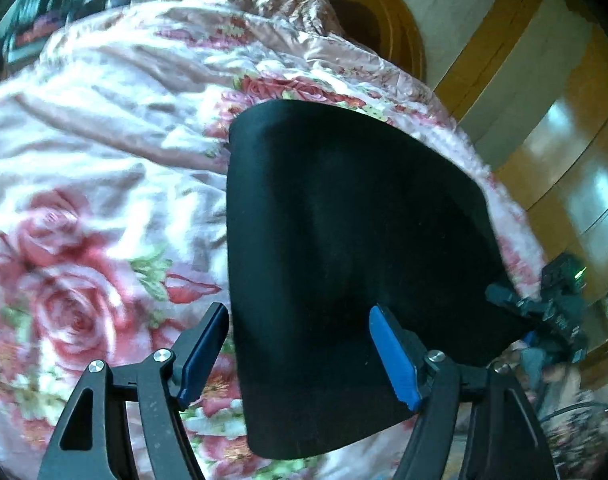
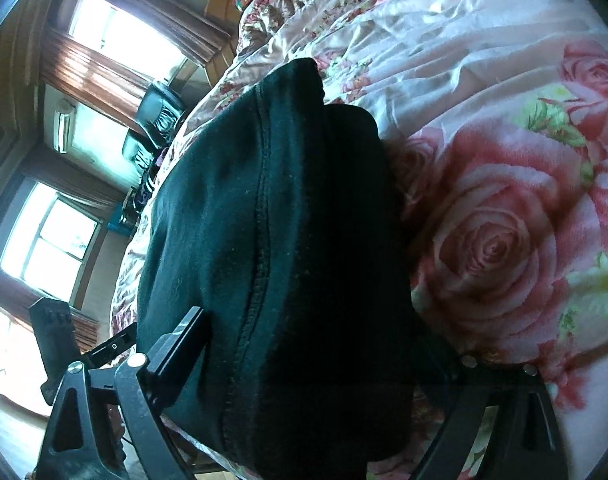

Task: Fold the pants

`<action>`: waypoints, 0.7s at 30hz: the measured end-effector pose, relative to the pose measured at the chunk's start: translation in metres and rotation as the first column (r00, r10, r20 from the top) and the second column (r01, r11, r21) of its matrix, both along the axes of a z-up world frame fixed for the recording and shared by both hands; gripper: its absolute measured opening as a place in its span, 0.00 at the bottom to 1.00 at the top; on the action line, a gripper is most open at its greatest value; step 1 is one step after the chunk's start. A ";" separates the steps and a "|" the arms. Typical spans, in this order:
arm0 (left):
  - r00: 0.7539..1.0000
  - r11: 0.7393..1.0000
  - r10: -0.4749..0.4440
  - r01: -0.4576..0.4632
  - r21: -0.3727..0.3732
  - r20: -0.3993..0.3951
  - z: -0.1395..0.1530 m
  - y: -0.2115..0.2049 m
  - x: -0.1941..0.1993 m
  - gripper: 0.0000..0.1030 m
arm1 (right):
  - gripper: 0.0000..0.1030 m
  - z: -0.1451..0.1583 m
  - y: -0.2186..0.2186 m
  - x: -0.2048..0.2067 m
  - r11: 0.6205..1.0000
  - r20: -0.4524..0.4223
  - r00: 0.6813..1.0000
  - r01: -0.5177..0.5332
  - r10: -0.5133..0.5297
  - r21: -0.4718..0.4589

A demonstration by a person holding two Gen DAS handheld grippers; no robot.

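1. The black pants [image 1: 343,248] lie folded into a compact dark slab on the bed, on a pink rose-print blanket [image 1: 84,184], close to the bed's side edge that faces the wooden wardrobe panels [image 1: 575,128].
2. In the left wrist view the pants run from the near edge of the bed up toward its middle. Their surface is so dark that layers and folds barely show.
3. The left gripper [image 1: 300,356] has its jaws well apart. The blue pad of one finger [image 1: 393,354] sits over the pants and the other finger is over the blanket just beside the pants' edge. Neither pad visibly presses cloth, though whether the finger tips touch the fabric cannot be told.
4. In the right wrist view the pants [image 2: 272,240] fill the centre, with a stitched seam [image 2: 258,248] running lengthwise down them.
5. The right gripper [image 2: 327,344] has its jaws spread wide with the pants' end lying between them. One finger [image 2: 180,340] rests beside the cloth's edge, and the other is lost in shadow against the black fabric, so contact there cannot be judged.
6. The other gripper appears at the right edge of the left view as a blurred dark shape [image 1: 551,308] near the pants' corner.
7. Bright windows [image 2: 48,236] with curtains wash out the room beyond the bed.
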State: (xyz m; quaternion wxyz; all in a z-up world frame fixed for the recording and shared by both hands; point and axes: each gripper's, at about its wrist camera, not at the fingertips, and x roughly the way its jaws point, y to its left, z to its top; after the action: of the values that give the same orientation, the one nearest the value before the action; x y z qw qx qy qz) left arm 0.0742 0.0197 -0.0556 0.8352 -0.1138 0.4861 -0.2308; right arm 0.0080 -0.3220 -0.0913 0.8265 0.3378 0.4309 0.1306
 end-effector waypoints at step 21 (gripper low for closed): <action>0.995 0.983 -0.091 0.081 -0.166 -0.051 -0.008 -0.007 0.003 0.51 | 0.58 0.015 0.007 -0.001 1.000 0.094 0.995 -0.029 0.028 0.007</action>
State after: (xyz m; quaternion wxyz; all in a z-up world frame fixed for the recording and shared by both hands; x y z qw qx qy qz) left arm 0.0773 0.0124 -0.0633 0.7976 -0.1677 0.4943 -0.3024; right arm 0.0069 -0.3152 -0.0760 0.8425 0.3287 0.3957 0.1602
